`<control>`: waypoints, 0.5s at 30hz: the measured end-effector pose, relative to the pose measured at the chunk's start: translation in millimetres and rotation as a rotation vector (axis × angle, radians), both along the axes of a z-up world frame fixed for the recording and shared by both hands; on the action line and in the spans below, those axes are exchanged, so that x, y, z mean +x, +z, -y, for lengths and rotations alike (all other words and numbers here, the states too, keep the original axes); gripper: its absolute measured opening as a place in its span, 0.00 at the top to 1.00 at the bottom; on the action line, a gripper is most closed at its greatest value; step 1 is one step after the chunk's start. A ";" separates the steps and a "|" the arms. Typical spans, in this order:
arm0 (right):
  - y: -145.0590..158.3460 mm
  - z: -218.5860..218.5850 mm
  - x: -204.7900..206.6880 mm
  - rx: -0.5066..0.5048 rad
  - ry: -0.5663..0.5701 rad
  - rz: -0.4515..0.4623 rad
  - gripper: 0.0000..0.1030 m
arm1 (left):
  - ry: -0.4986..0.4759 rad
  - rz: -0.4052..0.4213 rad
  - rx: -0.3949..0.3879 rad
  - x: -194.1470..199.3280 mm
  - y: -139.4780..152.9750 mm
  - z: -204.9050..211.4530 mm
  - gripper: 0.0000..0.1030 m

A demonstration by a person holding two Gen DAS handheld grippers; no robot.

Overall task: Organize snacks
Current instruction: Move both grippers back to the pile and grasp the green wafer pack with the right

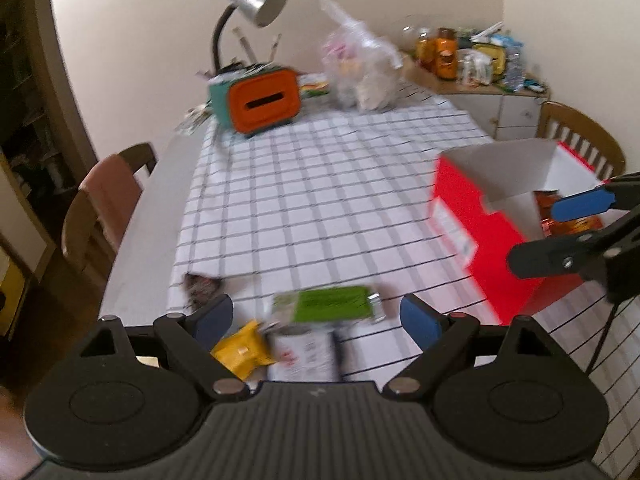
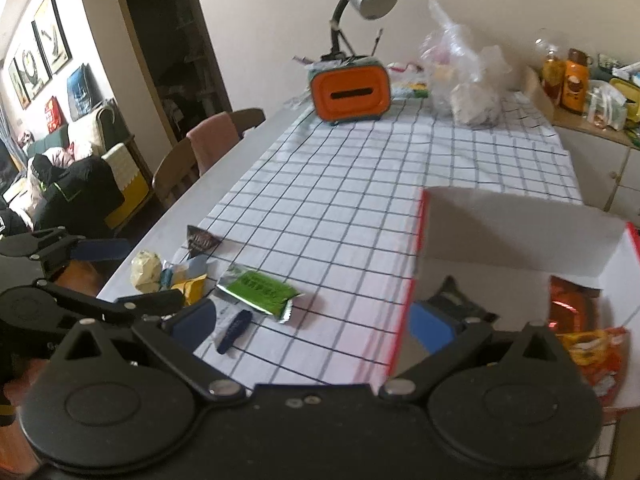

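Both grippers, left gripper (image 1: 316, 318) and right gripper (image 2: 312, 322), have jaws spread wide and hold nothing; the green foil snack packet (image 2: 258, 292) lies on the checked white tablecloth (image 2: 340, 184) beside the red cardboard box (image 2: 404, 300).

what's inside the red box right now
Inside the red box: a shiny orange packet, an orange-and-yellow snack bag and a dark packet. The right tool covers the near corner.
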State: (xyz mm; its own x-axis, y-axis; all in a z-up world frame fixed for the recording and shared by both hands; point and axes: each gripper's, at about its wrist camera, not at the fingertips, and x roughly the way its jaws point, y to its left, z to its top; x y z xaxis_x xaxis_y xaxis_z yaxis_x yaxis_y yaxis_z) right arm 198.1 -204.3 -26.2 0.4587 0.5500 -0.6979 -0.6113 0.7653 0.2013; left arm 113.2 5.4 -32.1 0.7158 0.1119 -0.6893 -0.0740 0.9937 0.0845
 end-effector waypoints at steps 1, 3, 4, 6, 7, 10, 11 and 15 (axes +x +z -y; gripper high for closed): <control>-2.6 -8.5 0.6 -0.006 0.001 -0.003 0.00 | 0.009 -0.006 -0.002 -0.9 -3.4 -9.4 0.12; -6.7 -21.4 1.1 -0.014 0.003 -0.009 0.00 | 0.023 -0.015 -0.008 -3.3 -9.5 -29.0 0.12; -9.3 -28.7 1.6 -0.017 0.006 -0.012 0.00 | 0.030 -0.019 -0.008 -4.4 -12.1 -37.9 0.12; -15.4 -43.6 2.8 -0.027 0.024 -0.013 0.00 | 0.044 -0.031 -0.010 -5.2 -18.6 -56.3 0.12; -19.6 -50.6 4.5 -0.037 0.033 -0.013 0.01 | 0.051 -0.036 -0.011 -5.6 -21.7 -63.8 0.12; -32.0 -73.4 9.2 -0.067 0.071 -0.011 0.01 | 0.080 -0.053 -0.014 -7.0 -31.3 -90.2 0.12; -36.6 -81.2 12.0 -0.081 0.084 -0.010 0.02 | 0.095 -0.061 -0.018 -6.9 -35.3 -99.9 0.12; -56.0 -109.2 24.9 -0.141 0.136 -0.001 0.03 | 0.150 -0.096 -0.049 -3.6 -49.8 -130.9 0.12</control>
